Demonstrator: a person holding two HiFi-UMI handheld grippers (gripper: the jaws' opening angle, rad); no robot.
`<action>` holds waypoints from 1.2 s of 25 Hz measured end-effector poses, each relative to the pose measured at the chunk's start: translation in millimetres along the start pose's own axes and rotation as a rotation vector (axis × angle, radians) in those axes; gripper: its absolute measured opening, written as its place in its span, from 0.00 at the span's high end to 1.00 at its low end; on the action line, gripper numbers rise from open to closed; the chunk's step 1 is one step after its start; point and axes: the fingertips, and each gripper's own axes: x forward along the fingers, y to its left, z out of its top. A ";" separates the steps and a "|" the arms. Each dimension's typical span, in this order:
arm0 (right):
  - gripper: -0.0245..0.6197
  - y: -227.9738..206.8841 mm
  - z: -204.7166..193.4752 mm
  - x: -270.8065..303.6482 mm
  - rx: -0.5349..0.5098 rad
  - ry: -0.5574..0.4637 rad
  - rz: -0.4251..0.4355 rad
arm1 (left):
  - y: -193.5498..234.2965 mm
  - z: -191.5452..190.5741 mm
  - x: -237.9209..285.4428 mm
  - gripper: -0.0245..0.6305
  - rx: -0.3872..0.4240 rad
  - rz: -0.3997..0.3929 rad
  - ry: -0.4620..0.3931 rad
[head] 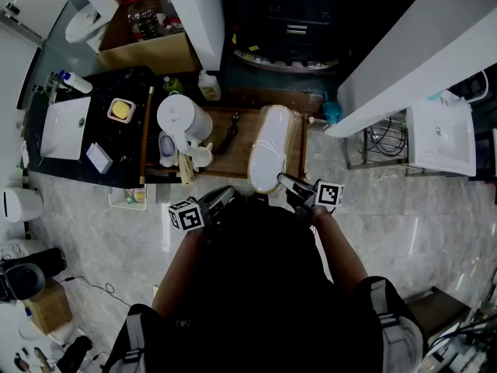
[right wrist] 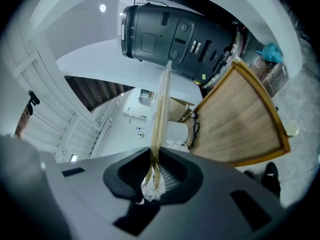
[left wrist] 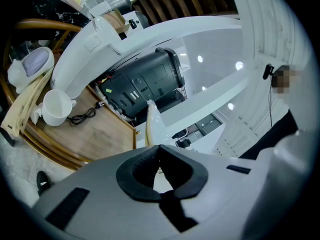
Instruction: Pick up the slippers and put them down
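Over the tray, right fingers clamp the slippers near a kettle; left fingers closed.

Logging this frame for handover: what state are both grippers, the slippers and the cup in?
left gripper: jaws together, nothing between them.
right gripper: jaws shut on the slippers.
slippers: plastic-wrapped, held by one end.
cup: upright.

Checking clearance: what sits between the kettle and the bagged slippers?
A black cable on the wooden tray, between kettle and slippers; head view.
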 end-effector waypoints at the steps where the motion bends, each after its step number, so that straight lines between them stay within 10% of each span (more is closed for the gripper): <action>1: 0.86 -1.3 -0.6 0.3 -0.001 0.003 -0.002 | 0.1 -0.2 -0.6 0.95 -0.001 0.001 0.000; 30: 0.86 -34.5 -0.2 28.6 0.053 -0.041 -0.151 | 20.7 35.4 -8.3 0.95 -0.009 -0.064 0.082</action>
